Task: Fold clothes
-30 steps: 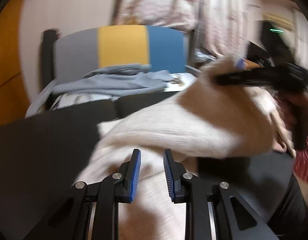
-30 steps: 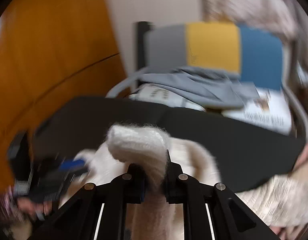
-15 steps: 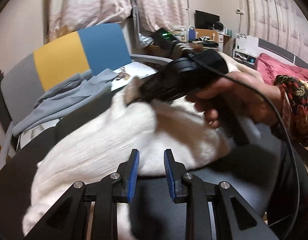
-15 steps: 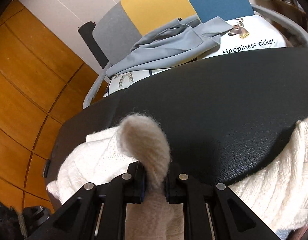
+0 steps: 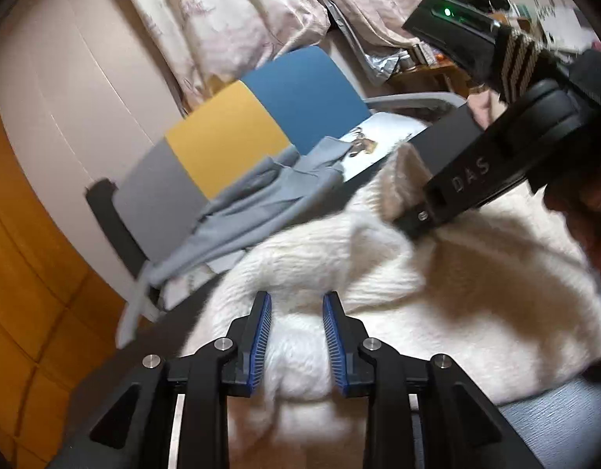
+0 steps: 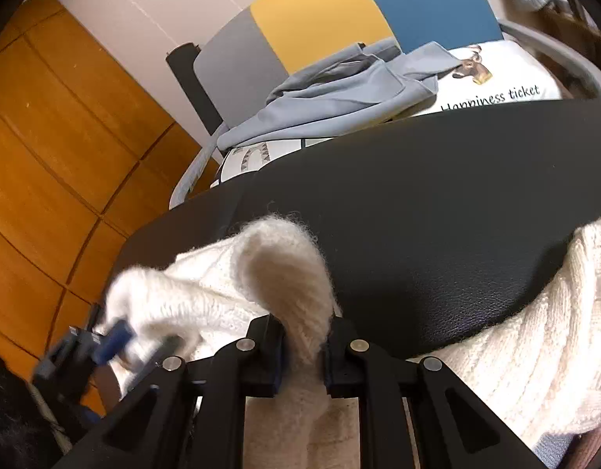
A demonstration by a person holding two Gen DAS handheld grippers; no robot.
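Note:
A cream knit sweater [image 5: 456, 273] lies bunched on a black padded surface [image 6: 437, 215]. My left gripper [image 5: 295, 312] is open, its blue-padded jaws low over the sweater's near fold, with knit fabric between them. My right gripper [image 6: 302, 336] is shut on a fluffy fold of the sweater [image 6: 284, 269] that sticks up between its fingers. In the left wrist view the right gripper's black body [image 5: 487, 164] holds that fold up at the right. The left gripper [image 6: 105, 344] shows blurred at the lower left of the right wrist view.
A chair with a grey, yellow and blue back [image 5: 238, 133] stands behind the black surface. On it lie a grey garment [image 6: 339, 97] and a white printed shirt [image 6: 507, 86]. Orange wooden panels [image 6: 58, 148] are at the left, curtains [image 5: 230, 11] behind.
My left gripper swung left and down onto the sweater's near fold. My right gripper stays shut on its fold and has moved little.

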